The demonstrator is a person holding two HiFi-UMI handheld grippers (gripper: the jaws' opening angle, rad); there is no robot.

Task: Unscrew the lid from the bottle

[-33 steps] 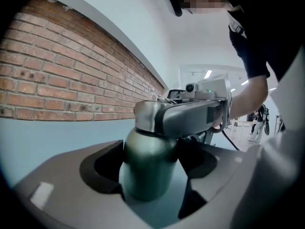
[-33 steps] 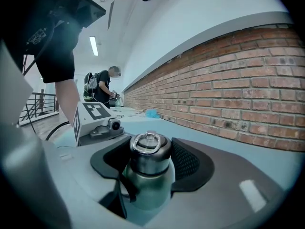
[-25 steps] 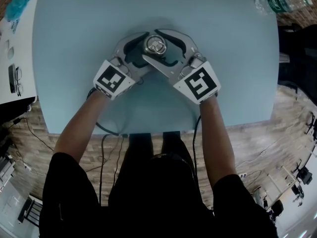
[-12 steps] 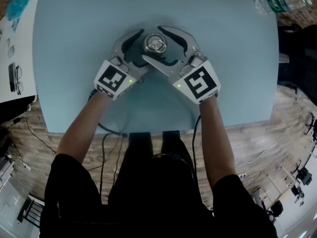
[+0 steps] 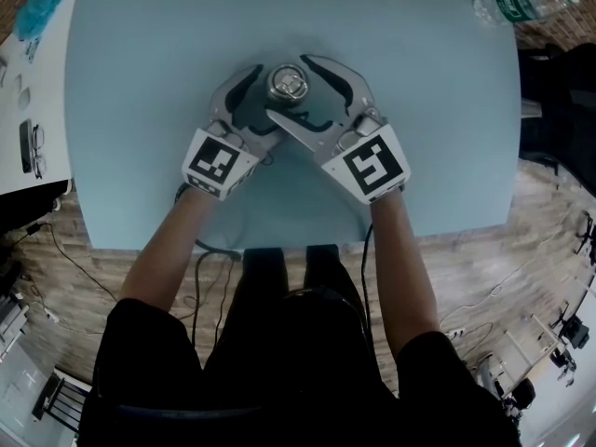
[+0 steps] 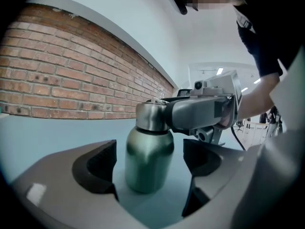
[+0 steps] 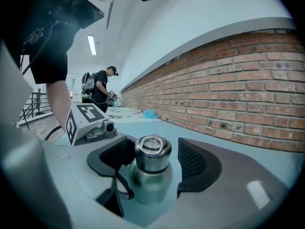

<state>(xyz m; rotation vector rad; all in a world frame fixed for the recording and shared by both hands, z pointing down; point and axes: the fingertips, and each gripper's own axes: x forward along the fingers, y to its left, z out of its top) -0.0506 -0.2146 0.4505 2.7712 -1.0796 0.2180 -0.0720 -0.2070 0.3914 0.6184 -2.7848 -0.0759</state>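
A small green metal bottle with a steel lid stands upright on the light blue table. Both grippers reach in from the near side and cross at it. My left gripper is open at body height, and its pads stand clear of the bottle on both sides. My right gripper is open at lid height, with the ring-topped lid between its pads and a gap on the right. Both pairs of jaws have just been opening with the bottle between them. In the head view the left gripper lies partly under the right gripper.
A clear plastic water bottle lies at the table's far right corner. A white side table on the left carries glasses and a blue cloth. A brick wall runs behind. A person stands far off.
Both grippers' jaws have spread wider around the bottle, letting go of it. The bottle has stayed where it was, and the hands have barely shifted.
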